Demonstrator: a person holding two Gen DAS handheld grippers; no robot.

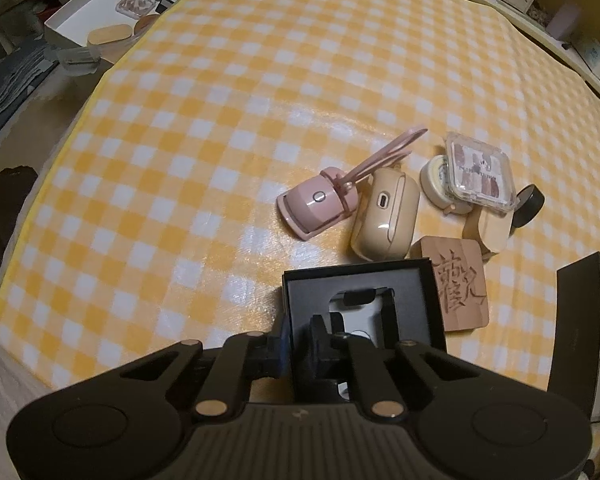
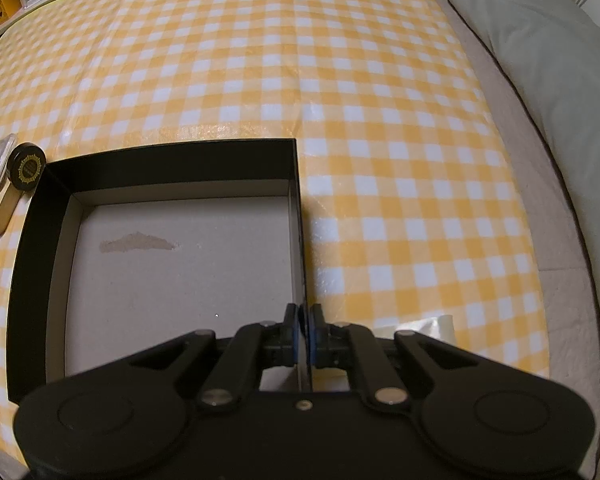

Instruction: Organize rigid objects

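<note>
Left wrist view: the left gripper (image 1: pixel 298 346) has its jaws closed on the left wall of a small black box (image 1: pixel 364 280), which sits directly ahead of the fingers at 6 o'clock on the yellow checked cloth (image 1: pixel 220 120). The open side of the small black box faces up, and its long axis runs from 9 to 3 o'clock. Beyond it, toward 12 to 2 o'clock, lie a pink eyelash curler (image 1: pixel 320 204) with handles pointing to 1 o'clock, a beige case (image 1: pixel 384 220) with long axis running 12 to 6 o'clock, a carved wooden tile (image 1: pixel 458 288), a clear palette (image 1: pixel 480 172), a round tin (image 1: pixel 436 180) and a black round jar (image 1: pixel 530 204). A white tray (image 1: pixel 100 4) stands well apart at 10 o'clock.

Right wrist view: the right gripper (image 2: pixel 305 334) is clamped on the right-hand wall of a large black box (image 2: pixel 32 264), one finger inside and one outside. The box lies open side up, extending from the fingers toward 10 o'clock; the gripped wall runs 12 to 6 o'clock. The black round jar (image 2: pixel 28 166) touches its far left corner. A grey pillow (image 2: pixel 548 80) lies at 2 o'clock.
</note>
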